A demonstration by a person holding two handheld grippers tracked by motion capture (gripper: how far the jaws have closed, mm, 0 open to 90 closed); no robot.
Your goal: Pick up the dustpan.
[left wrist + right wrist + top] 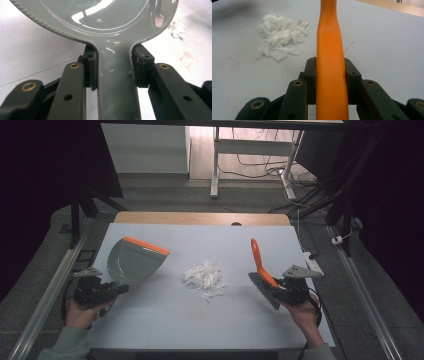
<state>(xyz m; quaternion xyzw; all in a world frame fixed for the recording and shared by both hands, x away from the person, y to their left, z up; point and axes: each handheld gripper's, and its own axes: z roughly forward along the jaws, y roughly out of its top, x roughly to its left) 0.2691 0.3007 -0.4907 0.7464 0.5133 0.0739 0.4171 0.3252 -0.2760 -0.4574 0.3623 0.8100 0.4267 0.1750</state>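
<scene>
A grey dustpan (132, 262) with an orange front lip sits at the table's left. My left gripper (116, 289) is shut on its handle (116, 80), one black jaw on each side. At the right, my right gripper (279, 287) is shut on the orange handle (331, 67) of a hand brush (263, 275). The brush's grey bristles (265, 291) point down to the left and its handle tip rises away from me. A pile of torn white paper scraps (204, 276) lies on the table between the two tools, also seen as scraps (279, 32) left of the brush handle.
The white table top (200, 320) ends in a wooden strip (200, 218) at the far edge. Metal rails (45, 300) run along both sides. A white power strip (314, 262) lies at the right edge. Desk legs and cables (260, 167) stand beyond the table.
</scene>
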